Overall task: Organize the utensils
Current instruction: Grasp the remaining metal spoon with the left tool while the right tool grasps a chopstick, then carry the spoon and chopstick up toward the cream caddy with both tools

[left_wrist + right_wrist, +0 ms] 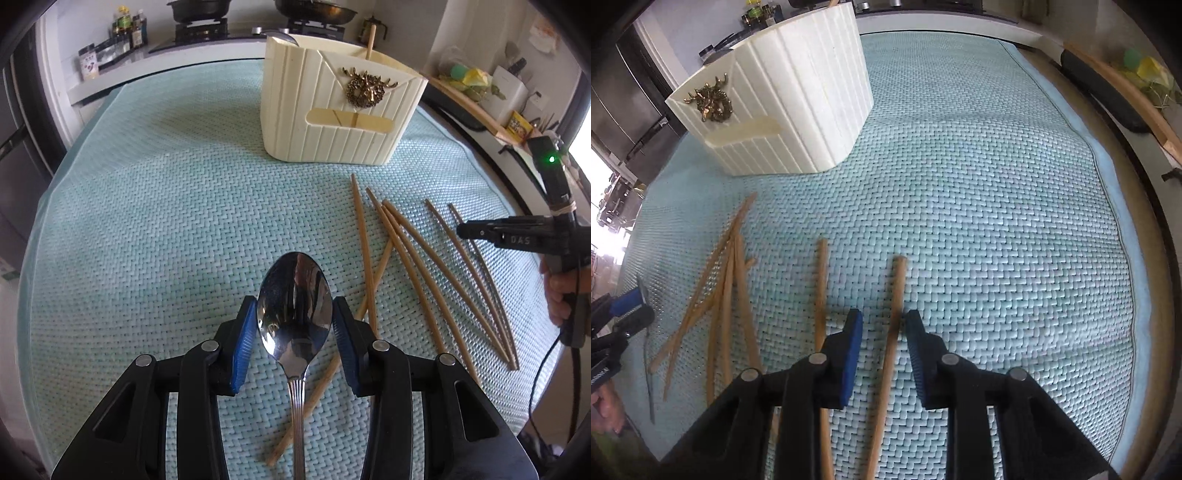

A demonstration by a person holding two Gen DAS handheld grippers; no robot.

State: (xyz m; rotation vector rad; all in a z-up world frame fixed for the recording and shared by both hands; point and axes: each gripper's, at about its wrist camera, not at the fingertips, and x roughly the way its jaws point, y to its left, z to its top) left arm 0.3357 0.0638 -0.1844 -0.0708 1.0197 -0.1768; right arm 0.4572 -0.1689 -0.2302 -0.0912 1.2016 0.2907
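My left gripper (294,302) is shut on a shiny metal spoon (295,288), its blue pads pressing both sides of the bowl and the handle running back toward the camera. Several wooden chopsticks (413,266) lie scattered on the mat to its right. A cream ribbed utensil holder (332,118) stands behind them, with one chopstick (370,42) upright in it. My right gripper (883,315) is open, low over the mat. One chopstick (897,291) lies between its pads, close to the right pad and clear of the left. Another chopstick (820,280) lies just outside the left finger.
A teal woven mat (166,184) covers the table. Behind it are a stove with pans (207,22) and bottles (125,29). A shelf with clutter (509,96) runs along the right. A hand (557,295) holds the right gripper (461,230) at the right edge.
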